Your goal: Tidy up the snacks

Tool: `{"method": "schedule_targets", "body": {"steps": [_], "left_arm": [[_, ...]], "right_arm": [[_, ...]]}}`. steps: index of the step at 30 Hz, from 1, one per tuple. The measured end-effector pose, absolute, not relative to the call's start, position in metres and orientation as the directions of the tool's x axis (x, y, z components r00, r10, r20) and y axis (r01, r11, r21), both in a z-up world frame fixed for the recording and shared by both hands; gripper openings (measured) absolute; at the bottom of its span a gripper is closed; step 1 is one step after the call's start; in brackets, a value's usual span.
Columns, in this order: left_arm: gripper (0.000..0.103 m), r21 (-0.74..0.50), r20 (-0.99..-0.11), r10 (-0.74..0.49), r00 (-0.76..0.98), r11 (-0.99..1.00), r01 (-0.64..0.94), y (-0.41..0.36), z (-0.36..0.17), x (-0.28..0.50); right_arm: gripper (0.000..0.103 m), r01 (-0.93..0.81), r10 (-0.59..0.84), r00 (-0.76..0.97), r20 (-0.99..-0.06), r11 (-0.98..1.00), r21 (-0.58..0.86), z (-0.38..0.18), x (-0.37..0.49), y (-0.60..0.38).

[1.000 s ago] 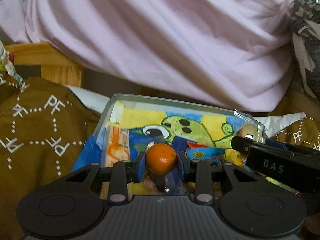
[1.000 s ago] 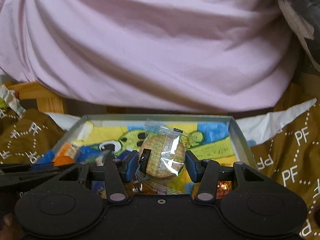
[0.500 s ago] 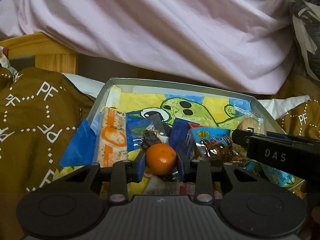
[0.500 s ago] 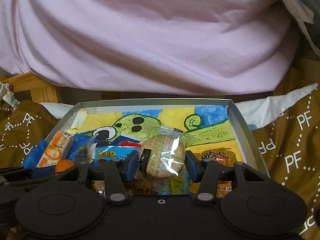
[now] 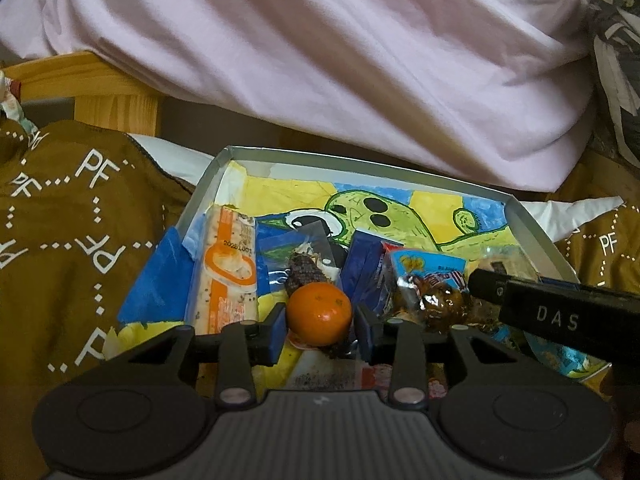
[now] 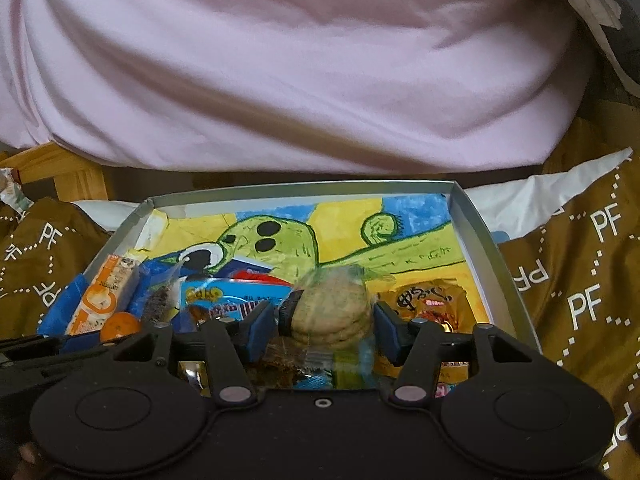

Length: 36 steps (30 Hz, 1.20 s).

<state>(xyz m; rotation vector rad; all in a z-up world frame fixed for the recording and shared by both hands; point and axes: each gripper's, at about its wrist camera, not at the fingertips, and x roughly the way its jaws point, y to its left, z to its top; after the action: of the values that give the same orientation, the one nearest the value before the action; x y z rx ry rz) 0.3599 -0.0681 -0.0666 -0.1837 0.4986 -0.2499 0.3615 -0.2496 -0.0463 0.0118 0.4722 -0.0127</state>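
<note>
Your left gripper (image 5: 320,330) has its jaws parted a little wider than the small orange (image 5: 319,314) between them, with a sliver of gap on each side; whether the pads touch it you cannot tell. Your right gripper (image 6: 326,330) stands open, clear of the wrapped cookie (image 6: 330,312) on both sides. Both hang over the near edge of the shallow box (image 6: 486,248), where the snacks are heaped. An orange-striped cracker pack (image 5: 226,272) lies along the box's left wall, a brown packet (image 6: 430,304) near its right wall. Brown printed cloth (image 5: 60,240) flanks the box.
</note>
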Motion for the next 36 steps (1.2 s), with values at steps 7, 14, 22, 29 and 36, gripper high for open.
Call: {"method": "schedule_targets", "body": {"steps": [7, 14, 22, 29, 36], "left_arm": [[0.055, -0.273, -0.449, -0.284, 0.847, 0.946, 0.172, -0.062, -0.064, 0.357], [0.075, -0.284, -0.428, -0.258, 0.866, 0.948, 0.142, -0.059, -0.048, 0.339], [0.086, -0.271, -0.369, -0.203, 0.907, 0.957, 0.104, -0.051, -0.014, 0.31], [0.099, -0.204, -0.289, -0.143, 0.946, 0.975, 0.086, -0.046, 0.022, 0.27], [0.103, -0.179, -0.227, -0.127, 0.965, 0.98, 0.087, -0.046, 0.047, 0.226]], "right_arm": [[0.074, 0.016, 0.001, 0.889, -0.457, 0.999, 0.033, -0.037, 0.355, -0.256], [0.089, 0.024, -0.006, 0.91, -0.415, 0.999, 0.04, -0.015, 0.332, -0.261], [0.099, 0.032, -0.013, 0.94, -0.341, 0.998, 0.052, 0.016, 0.296, -0.271], [0.102, 0.018, 0.003, 0.958, -0.287, 0.997, 0.072, 0.035, 0.261, -0.277], [0.102, -0.014, 0.034, 0.968, -0.249, 0.996, 0.084, 0.052, 0.222, -0.281]]}}
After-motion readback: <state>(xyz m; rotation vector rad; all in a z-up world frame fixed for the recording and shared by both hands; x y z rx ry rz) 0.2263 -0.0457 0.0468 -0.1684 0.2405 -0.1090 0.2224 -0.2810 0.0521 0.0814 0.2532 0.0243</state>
